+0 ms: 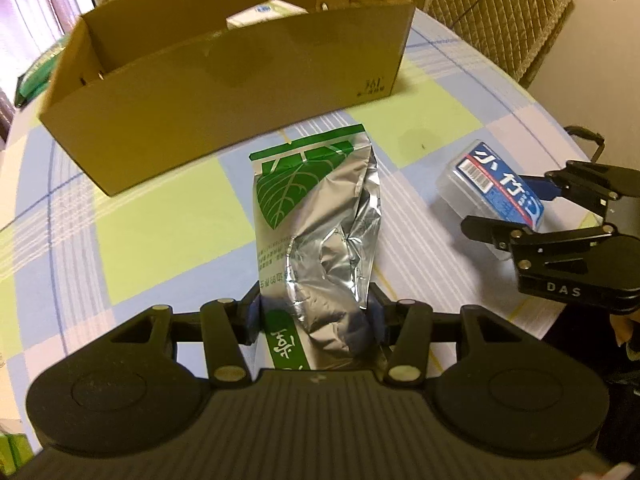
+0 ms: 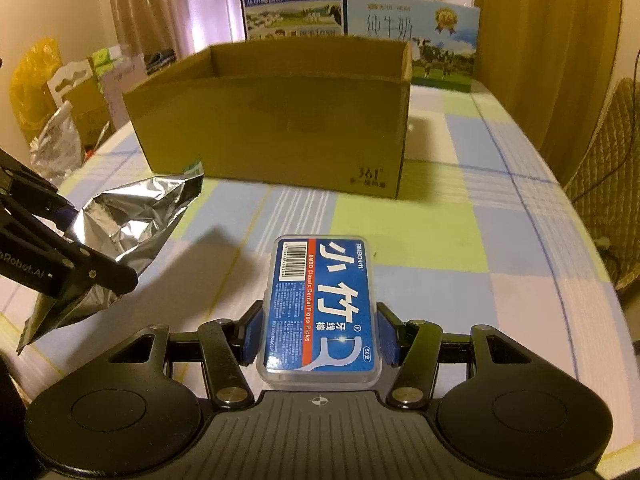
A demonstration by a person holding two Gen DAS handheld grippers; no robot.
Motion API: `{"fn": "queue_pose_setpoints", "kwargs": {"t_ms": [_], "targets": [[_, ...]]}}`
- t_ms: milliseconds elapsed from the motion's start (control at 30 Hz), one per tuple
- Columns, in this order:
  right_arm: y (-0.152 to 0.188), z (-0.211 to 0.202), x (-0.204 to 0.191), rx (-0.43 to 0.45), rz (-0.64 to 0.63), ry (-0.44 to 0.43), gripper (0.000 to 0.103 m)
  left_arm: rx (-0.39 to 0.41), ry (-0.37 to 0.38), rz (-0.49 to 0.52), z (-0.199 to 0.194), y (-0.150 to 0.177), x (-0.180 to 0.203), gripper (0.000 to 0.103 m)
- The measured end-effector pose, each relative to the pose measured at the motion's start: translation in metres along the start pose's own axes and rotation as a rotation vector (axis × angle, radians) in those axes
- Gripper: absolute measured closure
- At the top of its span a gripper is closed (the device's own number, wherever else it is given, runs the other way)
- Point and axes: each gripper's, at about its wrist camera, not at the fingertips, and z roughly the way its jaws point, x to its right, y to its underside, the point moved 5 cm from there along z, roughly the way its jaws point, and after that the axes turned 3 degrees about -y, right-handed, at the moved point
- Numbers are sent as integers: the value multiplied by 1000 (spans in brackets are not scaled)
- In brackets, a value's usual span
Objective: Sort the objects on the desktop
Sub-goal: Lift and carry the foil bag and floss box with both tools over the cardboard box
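Both pickups look done. The left claw (image 1: pixel 316 320) clamps the crinkled silver-and-green foil pouch (image 1: pixel 316 216); the right claw (image 2: pixel 319 340) grips the clear plastic blue-labelled floss-pick case (image 2: pixel 320 304), low over the checked worktop (image 2: pixel 480 240). Next, likely: carry each toward 12 o'clock, over the open brown cardboard box (image 2: pixel 276 120) wall, then release.

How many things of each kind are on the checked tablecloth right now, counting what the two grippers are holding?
Foil pouches: 1, the foil pouch in the left gripper
Floss pick cases: 1, the floss pick case in the right gripper
Cardboard boxes: 1, the cardboard box, open at the top
Milk cartons: 2, the milk cartons behind it
Total: 5
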Motion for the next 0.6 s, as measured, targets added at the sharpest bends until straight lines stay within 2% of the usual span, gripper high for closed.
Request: {"fn": "queue_pose_setpoints", "kwargs": {"t_ms": [267,600], "targets": [[-26,-31,-8,66,-13,10,50,56,-20,-4,-34,-8,0,57],[-41,-50,-19,97,-27,6,50,101,-22,-16,-60,-6,-3,57]]}}
